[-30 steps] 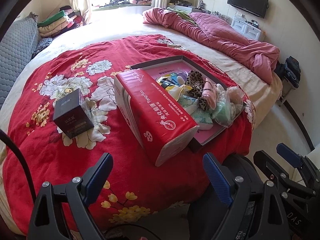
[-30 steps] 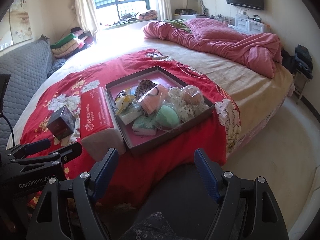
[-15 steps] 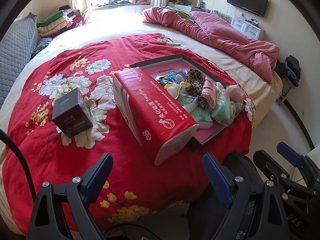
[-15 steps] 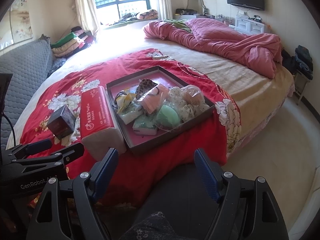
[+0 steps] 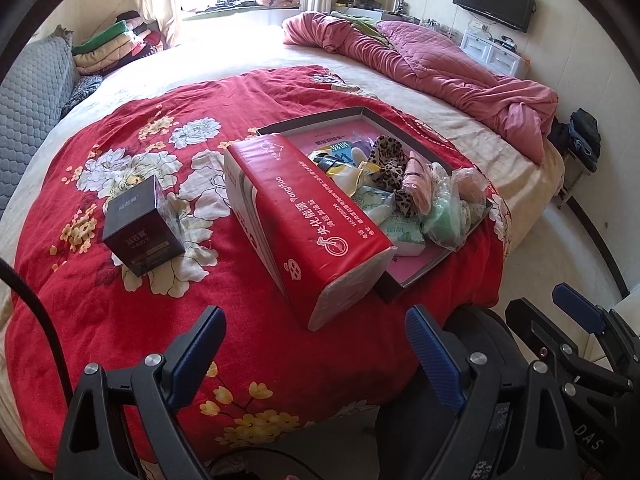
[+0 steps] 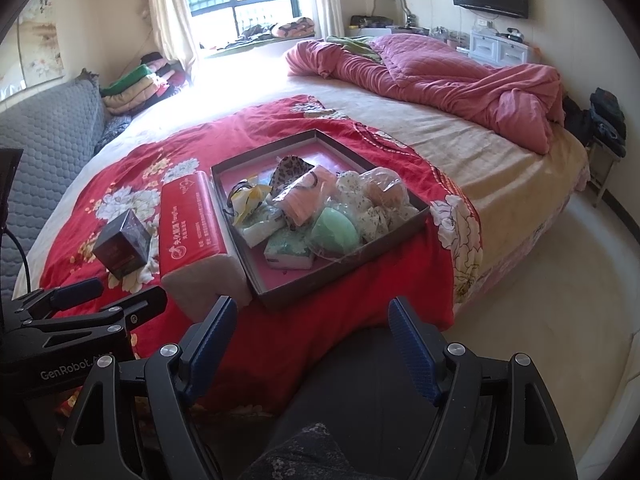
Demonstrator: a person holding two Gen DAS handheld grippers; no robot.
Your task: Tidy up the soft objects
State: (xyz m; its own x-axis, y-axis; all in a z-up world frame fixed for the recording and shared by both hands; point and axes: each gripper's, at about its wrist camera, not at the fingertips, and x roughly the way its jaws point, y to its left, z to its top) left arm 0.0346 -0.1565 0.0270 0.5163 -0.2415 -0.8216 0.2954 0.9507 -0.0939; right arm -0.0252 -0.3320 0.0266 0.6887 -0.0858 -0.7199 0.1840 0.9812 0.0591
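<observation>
Soft items (image 6: 320,208) sit piled in shallow box (image 6: 404,236) on red floral blanket (image 5: 132,304) — red tissue pack (image 5: 304,216) touches box's left side, dark carton (image 5: 140,226) further left. Left gripper (image 5: 316,354) and right gripper (image 6: 312,340) both spread, holding nothing.

The long red plastic-wrapped tissue pack (image 5: 308,216) carries white Chinese characters and the word "Yonghuo". The black left gripper body (image 6: 68,360), seen from the right wrist view, reads "GenRobot.AI". The black right gripper body (image 5: 588,436) shows "DAS".

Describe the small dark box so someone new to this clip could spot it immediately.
On the red floral blanket, look left of the long red tissue pack beside the tray. The small dark box stands alone there: a near-black cube, unlike its red neighbour.
</observation>
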